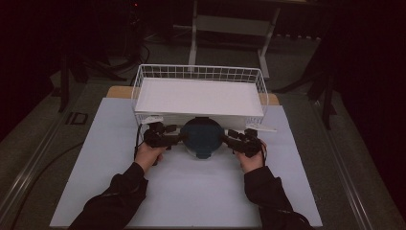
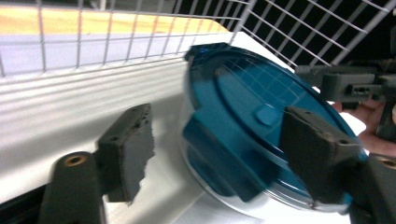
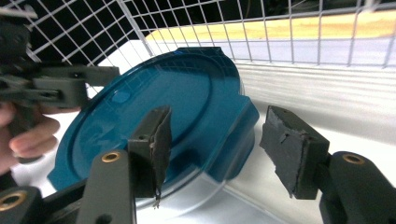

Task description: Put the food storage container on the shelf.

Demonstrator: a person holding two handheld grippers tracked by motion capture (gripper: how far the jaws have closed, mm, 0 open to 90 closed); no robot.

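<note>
Fingers of the left gripper (image 1: 178, 135) are spread wide around the 9 o'clock edge of the round clear container with a teal snap-on lid (image 1: 202, 136); its pads (image 2: 133, 149) appear clear of the lid. Fingers of the right gripper (image 1: 228, 136) are equally parted at the 3 o'clock edge, also without visible contact. Container sits tilted on the pale blue surface (image 1: 191, 191), against the white wire basket (image 1: 143, 79) at 12 o'clock.

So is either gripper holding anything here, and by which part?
Both jaw pairs straddle opposite side tabs of the blue lid, left gripper and right gripper, still open; no grip yet.
</note>
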